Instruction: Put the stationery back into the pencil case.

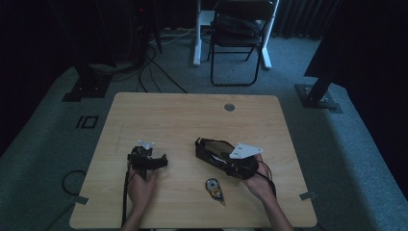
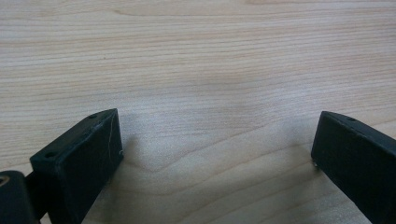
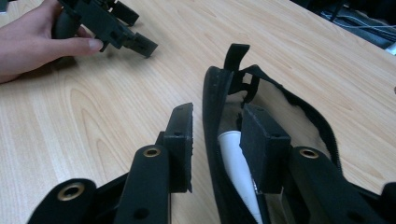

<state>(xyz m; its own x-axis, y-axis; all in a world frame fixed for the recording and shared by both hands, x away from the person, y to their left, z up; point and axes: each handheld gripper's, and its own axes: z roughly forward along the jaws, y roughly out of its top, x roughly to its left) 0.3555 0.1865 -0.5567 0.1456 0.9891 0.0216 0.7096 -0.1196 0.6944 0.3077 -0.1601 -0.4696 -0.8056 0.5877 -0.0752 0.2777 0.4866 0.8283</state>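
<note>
Tape dispenser (image 1: 214,189) before pouch (image 1: 219,155) (pen (image 3: 236,161) inside); both on table (image 1: 192,110)

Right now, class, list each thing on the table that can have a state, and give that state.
Black pouch: unzipped, a white item inside.
Right gripper: open, jaws either side of the pouch's rim.
Left gripper: open, nothing between its jaws.
Correction tape: lying flat, untouched.

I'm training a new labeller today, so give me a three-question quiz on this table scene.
1. True or false: the left tongs hold the black pouch.
2. What lies inside the pouch? A) white tube B) red ball C) keys
3. Which object lies on the table between the person's hands?
Key: 1 false; 2 A; 3 tape dispenser.
</note>
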